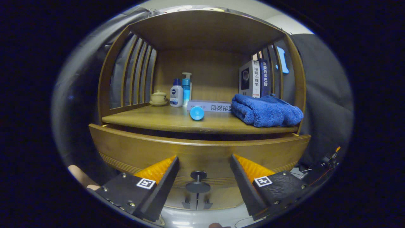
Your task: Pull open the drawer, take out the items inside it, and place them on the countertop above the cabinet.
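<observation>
Gripper view: wooden cabinet (202,31) fills mid frame, dark cloth wall behind. Its surface (164,119) carries a small lidded cup (158,97), two bottles (180,92), a flat box (210,105), a blue cap (196,113), a folded blue towel (265,110), upright books (254,79). Drawer (142,152) slightly pulled out, lower centre. Gripper (204,172) spread wide, holding nothing; drawer knob (198,182) sits between its fingers, untouched.

wedge-shaped fingers (164,177) with ribbed pads, square markers and small screws.

wooden countertop (164,119) with folded blue towel (265,110), bottles (176,96), books (251,79)
</observation>
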A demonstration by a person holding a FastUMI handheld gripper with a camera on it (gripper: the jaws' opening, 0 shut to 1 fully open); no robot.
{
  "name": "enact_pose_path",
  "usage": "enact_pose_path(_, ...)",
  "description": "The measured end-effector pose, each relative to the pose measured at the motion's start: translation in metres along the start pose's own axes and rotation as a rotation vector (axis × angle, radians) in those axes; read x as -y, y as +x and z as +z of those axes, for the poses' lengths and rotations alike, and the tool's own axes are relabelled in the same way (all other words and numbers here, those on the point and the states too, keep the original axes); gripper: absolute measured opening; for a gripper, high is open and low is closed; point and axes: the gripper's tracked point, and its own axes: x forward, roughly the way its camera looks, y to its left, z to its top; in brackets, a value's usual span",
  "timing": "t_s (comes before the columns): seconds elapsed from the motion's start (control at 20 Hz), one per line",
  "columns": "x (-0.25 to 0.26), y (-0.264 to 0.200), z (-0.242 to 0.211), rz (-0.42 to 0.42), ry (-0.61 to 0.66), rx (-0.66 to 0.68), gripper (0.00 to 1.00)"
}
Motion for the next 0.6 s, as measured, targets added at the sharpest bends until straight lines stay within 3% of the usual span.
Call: enact_pose_path(0.6,-0.002,0.029,0.005,0.010,0.005,0.001,0.98)
